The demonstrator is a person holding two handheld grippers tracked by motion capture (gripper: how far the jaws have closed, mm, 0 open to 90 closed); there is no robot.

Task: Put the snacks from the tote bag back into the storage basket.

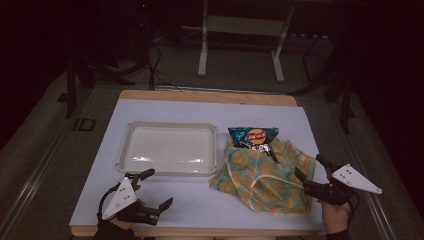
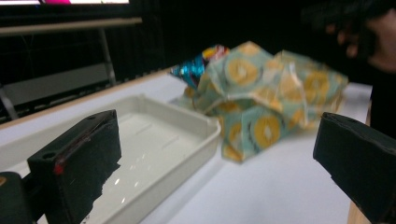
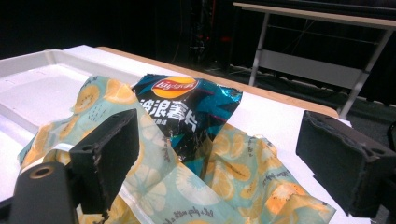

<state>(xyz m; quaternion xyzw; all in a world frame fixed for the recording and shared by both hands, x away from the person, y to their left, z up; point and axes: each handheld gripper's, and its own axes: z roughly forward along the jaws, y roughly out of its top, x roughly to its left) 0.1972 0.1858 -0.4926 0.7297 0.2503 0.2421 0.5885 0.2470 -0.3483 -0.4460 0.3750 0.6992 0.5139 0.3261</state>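
Ahead of my left tongs I see a cream-white tray, plain, with no pattern. Just beyond my right tongs lies a pale teal bag printed with yellow-orange citrus slices and trimmed with a white cord. A crisp packet sticking out of it is dark teal and black with a yellow and red logo. The table is white with a light wood edge. Both tongs are black with pale grey plates.

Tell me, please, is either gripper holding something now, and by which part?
Nothing is held: left gripper and right gripper are both open, near the fabric bag.
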